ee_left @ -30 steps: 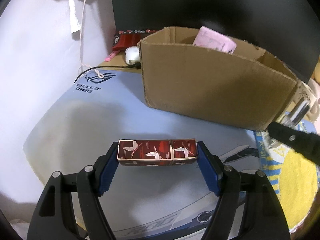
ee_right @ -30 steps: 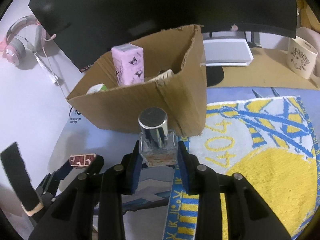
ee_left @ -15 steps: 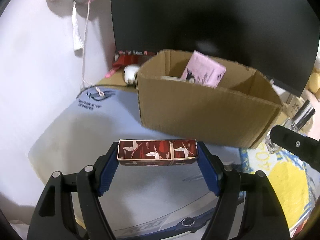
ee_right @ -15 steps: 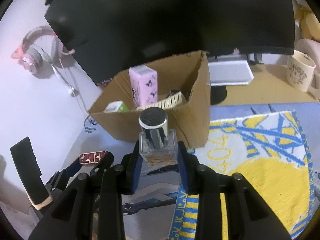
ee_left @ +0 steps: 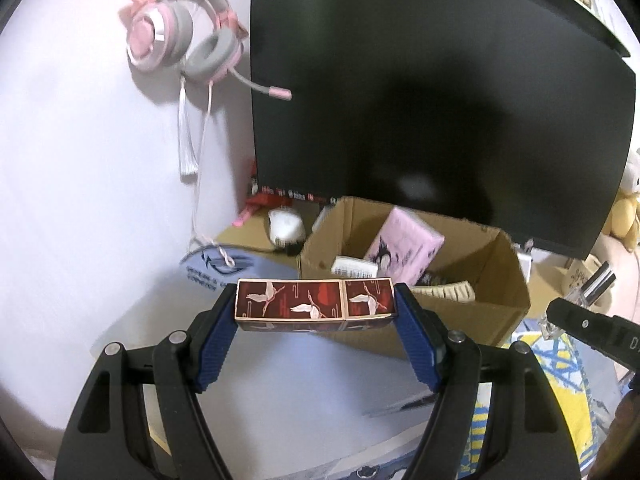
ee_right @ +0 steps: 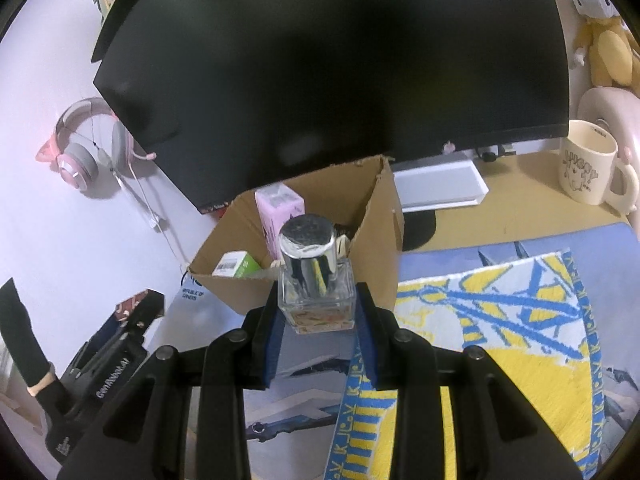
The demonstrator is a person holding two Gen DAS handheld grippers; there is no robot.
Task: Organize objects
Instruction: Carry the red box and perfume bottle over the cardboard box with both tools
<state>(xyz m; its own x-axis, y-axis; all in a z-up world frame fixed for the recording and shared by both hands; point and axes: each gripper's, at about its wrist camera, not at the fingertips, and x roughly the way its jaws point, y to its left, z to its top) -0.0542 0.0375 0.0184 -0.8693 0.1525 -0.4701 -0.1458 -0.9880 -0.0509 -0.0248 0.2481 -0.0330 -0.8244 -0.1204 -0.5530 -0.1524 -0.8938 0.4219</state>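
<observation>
My left gripper (ee_left: 316,308) is shut on a long dark red box with white cranes (ee_left: 314,304), held crosswise above the mat, just in front of the open cardboard box (ee_left: 480,312). My right gripper (ee_right: 318,316) is shut on a square glass perfume bottle with a silver cap (ee_right: 316,280), held upright above the near right corner of the cardboard box (ee_right: 376,208). Inside the cardboard box stand a pink carton (ee_right: 278,208), a green and white packet (ee_right: 236,264) and a cream comb-like item (ee_left: 444,290). The left gripper with the red box also shows at the left of the right wrist view (ee_right: 136,306).
A large black monitor (ee_left: 440,100) stands right behind the cardboard box. Pink cat-ear headphones (ee_left: 180,40) hang on the white wall at left. A white mouse (ee_left: 284,226) lies behind the box. A yellow and blue towel (ee_right: 500,340) covers the mat at right; a cream mug (ee_right: 588,168) stands far right.
Both grippers have risen and tilted up with their loads. The cardboard box now sits lower in both views and its inside shows more.
</observation>
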